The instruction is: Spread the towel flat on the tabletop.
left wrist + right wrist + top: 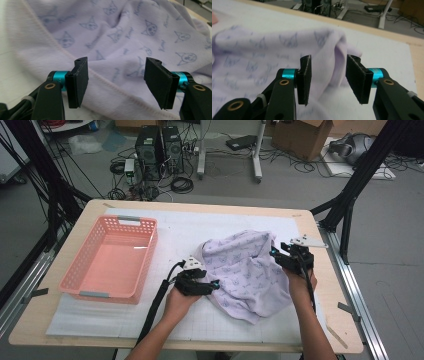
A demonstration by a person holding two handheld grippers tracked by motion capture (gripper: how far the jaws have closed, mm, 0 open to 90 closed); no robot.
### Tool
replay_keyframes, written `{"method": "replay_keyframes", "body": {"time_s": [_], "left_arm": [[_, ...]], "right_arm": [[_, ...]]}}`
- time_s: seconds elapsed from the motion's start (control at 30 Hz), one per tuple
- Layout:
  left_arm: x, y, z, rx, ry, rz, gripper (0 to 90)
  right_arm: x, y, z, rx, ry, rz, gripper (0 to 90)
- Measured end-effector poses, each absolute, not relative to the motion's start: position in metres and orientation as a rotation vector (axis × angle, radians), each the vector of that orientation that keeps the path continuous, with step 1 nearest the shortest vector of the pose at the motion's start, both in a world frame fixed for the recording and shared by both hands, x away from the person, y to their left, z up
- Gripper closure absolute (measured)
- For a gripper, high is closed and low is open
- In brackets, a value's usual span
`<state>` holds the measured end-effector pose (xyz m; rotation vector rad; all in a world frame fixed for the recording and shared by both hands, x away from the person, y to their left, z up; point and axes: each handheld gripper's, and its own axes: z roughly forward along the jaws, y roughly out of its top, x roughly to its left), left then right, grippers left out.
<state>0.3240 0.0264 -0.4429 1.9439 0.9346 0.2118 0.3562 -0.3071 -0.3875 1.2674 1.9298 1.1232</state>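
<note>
Your lilac printed cloth [247, 270] lies rumpled on the white mat [170, 232], right of the pink basket [111, 259] (empty, well apart from it). Left gripper [116, 83] has jaws wide apart over the hemmed edge, pads not pressing, nothing held. Right gripper [332, 78] is partly open w/ a raised fold between the jaws, not clamped. Risk, imo: close now and you pinch just one layer, so the cloth droops or slips on the lift; grab two layers by mistake and it won't spread flat.
</note>
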Motion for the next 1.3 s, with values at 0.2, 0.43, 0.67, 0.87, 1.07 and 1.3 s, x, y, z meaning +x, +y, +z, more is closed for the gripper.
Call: {"method": "replay_keyframes", "body": {"time_s": [0.2, 0.43, 0.67, 0.87, 1.07, 1.3], "left_arm": [[0.317, 0.007, -0.449, 2.068, 0.837, 0.22, 39.4], [0.309, 0.008, -0.447, 2.146, 0.742, 0.357, 79.0], [0.311, 0.053, -0.443, 2.045, 0.879, 0.335, 83.6], [0.312, 0.095, -0.441, 1.956, 0.994, 0.396, 83.6], [0.313, 0.1, -0.444, 1.914, 1.045, 0.394, 68.6], [0.311, 0.101, -0.446, 1.916, 1.065, 0.374, 47.2]], "right_arm": [[0.327, -0.325, -0.407, 1.285, 1.988, 1.15, 52.9], [0.312, -0.332, -0.427, 1.304, 2.049, 1.148, 50.2], [0.309, -0.334, -0.427, 1.296, 2.055, 1.156, 50.2], [0.311, -0.332, -0.435, 1.317, 2.126, 1.09, 50.4], [0.313, -0.315, -0.448, 1.27, 2.243, 1.013, 57.7], [0.291, -0.325, -0.438, 1.22, 2.387, 0.999, 84.2]]}}
